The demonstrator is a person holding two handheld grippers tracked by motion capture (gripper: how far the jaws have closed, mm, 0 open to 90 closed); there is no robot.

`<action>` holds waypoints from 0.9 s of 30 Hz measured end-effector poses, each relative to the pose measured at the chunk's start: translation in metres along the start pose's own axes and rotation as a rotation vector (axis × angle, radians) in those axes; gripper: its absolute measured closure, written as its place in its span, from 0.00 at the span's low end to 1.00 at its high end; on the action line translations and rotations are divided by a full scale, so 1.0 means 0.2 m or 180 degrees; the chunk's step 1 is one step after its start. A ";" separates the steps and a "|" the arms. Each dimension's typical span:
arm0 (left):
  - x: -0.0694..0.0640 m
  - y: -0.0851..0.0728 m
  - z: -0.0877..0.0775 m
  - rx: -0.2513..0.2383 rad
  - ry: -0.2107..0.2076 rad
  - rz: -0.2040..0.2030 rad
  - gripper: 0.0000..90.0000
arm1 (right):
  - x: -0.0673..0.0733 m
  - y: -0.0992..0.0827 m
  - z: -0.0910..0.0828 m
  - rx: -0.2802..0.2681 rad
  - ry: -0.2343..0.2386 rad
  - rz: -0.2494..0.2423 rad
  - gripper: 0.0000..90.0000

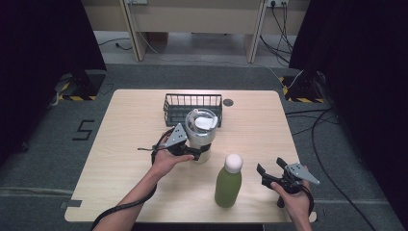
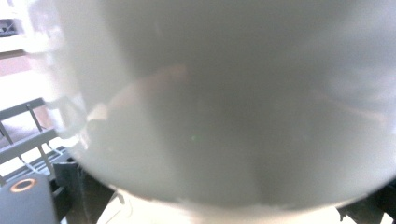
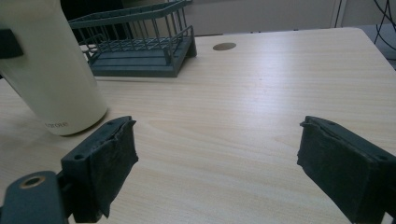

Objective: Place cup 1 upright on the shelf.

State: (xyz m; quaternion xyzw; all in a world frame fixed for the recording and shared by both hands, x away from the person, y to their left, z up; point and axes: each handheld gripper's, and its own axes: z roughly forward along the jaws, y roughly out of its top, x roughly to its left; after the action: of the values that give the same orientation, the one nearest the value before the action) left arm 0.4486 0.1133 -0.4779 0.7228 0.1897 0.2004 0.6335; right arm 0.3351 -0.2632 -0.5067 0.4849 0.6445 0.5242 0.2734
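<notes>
A cream tumbler (image 1: 202,131) with a clear lid stands mid-table, just in front of the wire basket. My left gripper (image 1: 199,154) is shut on its lower body, one jaw on each side. In the left gripper view the tumbler (image 2: 233,116) sits very close to the lens. A green bottle (image 1: 227,185) with a white round cap stands upright nearer the front edge. My right gripper (image 1: 270,165) rests at the front right, to the right of the bottle, and is open. Bare tabletop lies between its pads in the right gripper view (image 3: 217,149), with the tumbler (image 3: 51,79) off to the left.
A dark wire basket (image 1: 192,99) sits at the back centre of the table, also seen behind the tumbler (image 3: 135,21). A round cable hole (image 1: 228,102) lies right of it. The light wooden table (image 1: 130,130) has free room at left and right.
</notes>
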 end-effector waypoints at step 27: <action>0.24 0.29 -0.11 -0.0124 0.0438 0.0149 0.10 | 0.01 0.00 0.02 0.0007 0.0004 0.0013 0.13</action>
State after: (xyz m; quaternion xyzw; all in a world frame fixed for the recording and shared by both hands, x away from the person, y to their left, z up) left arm 0.4790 0.1501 -0.4147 0.6991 0.2119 0.2680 0.6281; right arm 0.3372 -0.2607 -0.5077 0.4862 0.6442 0.5244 0.2714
